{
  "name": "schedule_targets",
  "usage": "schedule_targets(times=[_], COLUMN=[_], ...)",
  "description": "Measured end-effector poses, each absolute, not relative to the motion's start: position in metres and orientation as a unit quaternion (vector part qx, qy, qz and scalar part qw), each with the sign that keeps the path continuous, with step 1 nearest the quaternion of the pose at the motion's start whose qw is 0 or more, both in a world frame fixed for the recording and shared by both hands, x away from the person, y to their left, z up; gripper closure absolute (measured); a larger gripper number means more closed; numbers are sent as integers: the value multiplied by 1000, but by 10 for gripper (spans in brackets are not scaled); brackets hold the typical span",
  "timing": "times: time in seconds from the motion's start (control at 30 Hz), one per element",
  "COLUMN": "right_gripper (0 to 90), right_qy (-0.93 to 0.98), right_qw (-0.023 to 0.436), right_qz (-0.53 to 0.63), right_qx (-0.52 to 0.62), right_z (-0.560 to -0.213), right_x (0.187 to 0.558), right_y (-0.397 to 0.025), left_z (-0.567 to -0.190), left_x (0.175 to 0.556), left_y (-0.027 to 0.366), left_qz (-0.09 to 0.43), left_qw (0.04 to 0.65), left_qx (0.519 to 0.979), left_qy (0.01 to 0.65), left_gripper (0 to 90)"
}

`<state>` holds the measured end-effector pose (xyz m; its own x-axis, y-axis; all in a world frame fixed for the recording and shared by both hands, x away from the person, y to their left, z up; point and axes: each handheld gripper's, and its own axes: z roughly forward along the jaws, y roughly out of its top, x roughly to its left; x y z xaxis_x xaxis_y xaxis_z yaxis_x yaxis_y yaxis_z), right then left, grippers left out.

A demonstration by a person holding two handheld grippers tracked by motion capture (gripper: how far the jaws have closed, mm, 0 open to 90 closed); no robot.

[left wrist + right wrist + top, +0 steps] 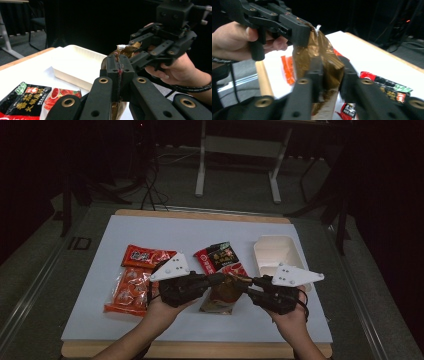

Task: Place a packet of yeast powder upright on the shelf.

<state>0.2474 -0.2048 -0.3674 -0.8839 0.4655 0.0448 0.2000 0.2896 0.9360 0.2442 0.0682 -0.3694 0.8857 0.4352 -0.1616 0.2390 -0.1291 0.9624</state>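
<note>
Pouch tear-open, both grippers engaged.
Brown pouch [223,292] hangs above the worktop [90,285], its top edge clamped in the closed jaws of left gripper [218,279] and right gripper [248,282], set close together. Risk: uneven pull may slip one grip or spill contents beside the white tray [272,251].

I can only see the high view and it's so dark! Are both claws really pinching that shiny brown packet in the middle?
Observer: Yes. The left gripper view shows the left claw shut tight on the shiny brown foil packet.
Operator: And the other one?
Observer: In the right gripper view, the right claw has the crinkled foil squeezed between its jaws.
Operator: Is it ripped?
Observer: I can't tell, but a small silver tip sticks up at its top corner.
</note>
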Motion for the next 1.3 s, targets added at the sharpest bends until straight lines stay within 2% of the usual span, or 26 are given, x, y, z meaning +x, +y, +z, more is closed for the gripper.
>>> schedule_targets(times=[0.13, 0.2, 0.43, 0.5, 0.6, 0.77, 0.8, 0.83, 0.97, 1.2, 1.3], right_gripper=[879, 889, 891, 892, 892, 892, 892, 891, 891, 889, 888], right_qy=[801, 804, 812, 813, 816, 811, 811, 809, 807, 797, 798], right_qw=[89, 78, 61, 57, 65, 66, 69, 73, 89, 100, 109], right_qz=[557, 555, 551, 550, 548, 555, 556, 559, 562, 576, 574], right_qx=[201, 198, 183, 179, 174, 173, 170, 166, 157, 149, 147], right_z=[-369, -369, -367, -365, -359, -352, -350, -345, -336, -322, -319], right_x=[252, 253, 255, 255, 257, 261, 262, 264, 271, 287, 293], right_y=[-206, -206, -206, -206, -208, -214, -216, -219, -225, -237, -240], left_z=[-371, -371, -370, -369, -369, -371, -373, -374, -378, -395, -402], left_x=[245, 248, 247, 247, 245, 246, 247, 247, 248, 249, 249], left_y=[69, 70, 75, 77, 81, 89, 92, 95, 99, 110, 114], left_qz=[78, 62, 59, 59, 72, 69, 72, 72, 80, 70, 84], left_qw=[615, 610, 610, 615, 615, 625, 629, 633, 623, 628, 621], left_qx=[751, 756, 764, 762, 760, 748, 741, 736, 742, 733, 737], left_qy=[226, 229, 203, 194, 195, 213, 224, 229, 233, 252, 255], left_gripper=[900, 900, 869, 784, 572, 382, 382, 266, 32, 17, 17])
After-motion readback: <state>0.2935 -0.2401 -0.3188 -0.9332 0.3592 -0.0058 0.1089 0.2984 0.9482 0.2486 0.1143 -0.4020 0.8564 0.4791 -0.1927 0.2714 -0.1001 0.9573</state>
